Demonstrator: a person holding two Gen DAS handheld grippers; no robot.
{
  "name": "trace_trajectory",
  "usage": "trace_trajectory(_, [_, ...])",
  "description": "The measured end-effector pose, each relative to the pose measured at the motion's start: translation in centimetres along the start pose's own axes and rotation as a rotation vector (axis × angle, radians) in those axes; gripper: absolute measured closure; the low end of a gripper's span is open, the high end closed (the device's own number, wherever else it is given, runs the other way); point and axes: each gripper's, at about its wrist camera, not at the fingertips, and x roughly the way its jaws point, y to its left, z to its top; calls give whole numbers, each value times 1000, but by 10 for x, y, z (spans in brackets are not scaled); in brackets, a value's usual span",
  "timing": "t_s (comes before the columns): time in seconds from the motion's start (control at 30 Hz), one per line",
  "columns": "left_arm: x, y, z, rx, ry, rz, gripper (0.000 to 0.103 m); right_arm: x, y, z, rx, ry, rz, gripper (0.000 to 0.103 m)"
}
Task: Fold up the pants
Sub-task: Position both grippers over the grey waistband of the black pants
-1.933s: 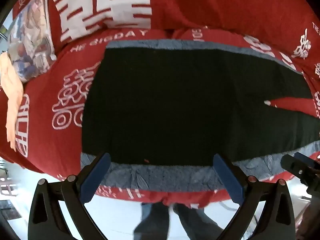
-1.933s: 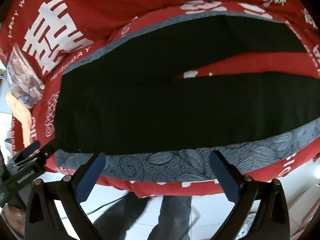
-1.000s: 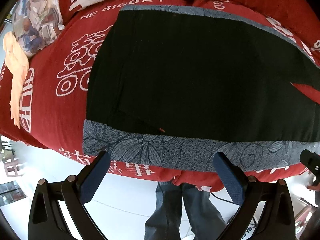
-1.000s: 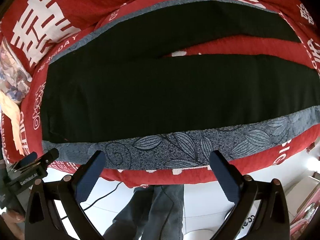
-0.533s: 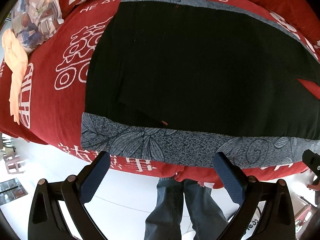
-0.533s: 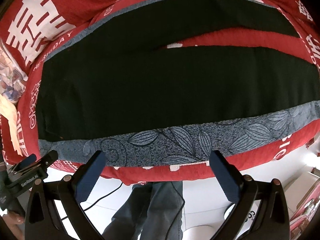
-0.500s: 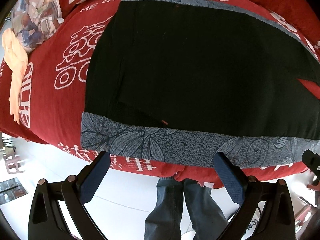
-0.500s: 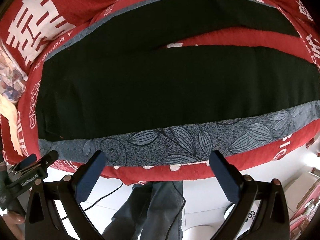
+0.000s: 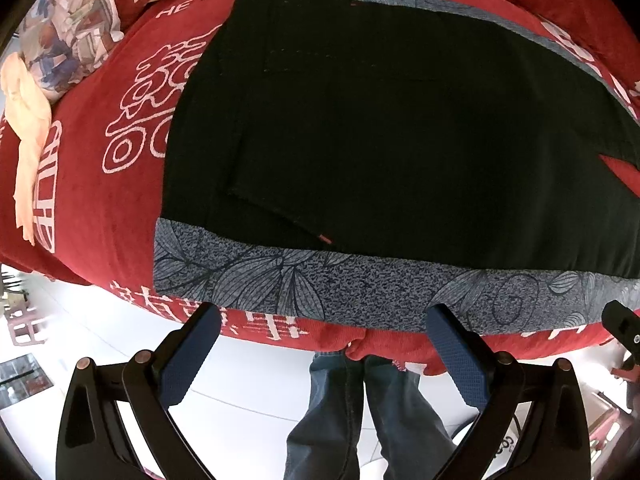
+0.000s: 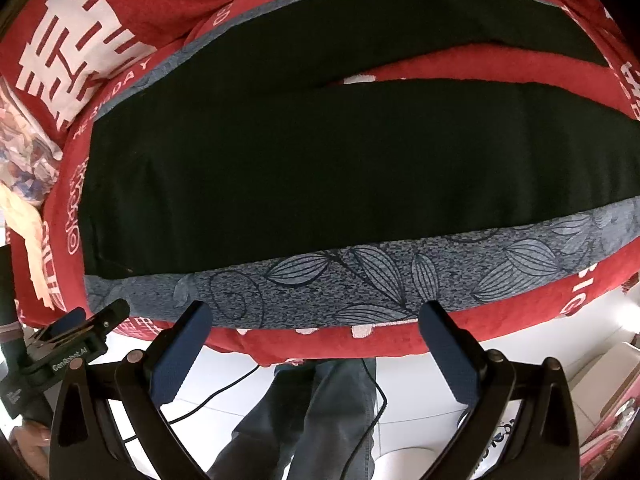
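While the pants (image 9: 392, 128) lie flat, both grippers hover — left gripper (image 9: 320, 344), right gripper (image 10: 316, 340) — fingers spread, empty

Left black two-finger gripper (image 9: 322, 350) jaws spread wide, empty; right black two-finger gripper (image 10: 318, 346) likewise wide apart, empty.

Pants (image 9: 380, 128) legs cut off at right edge, both views.
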Motion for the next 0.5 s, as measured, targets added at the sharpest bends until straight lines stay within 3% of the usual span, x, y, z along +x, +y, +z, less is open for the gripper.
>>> trace_trajectory(0.5, [4, 2, 4, -9, 13, -4, 0, 6, 3, 1, 4, 10, 29, 0])
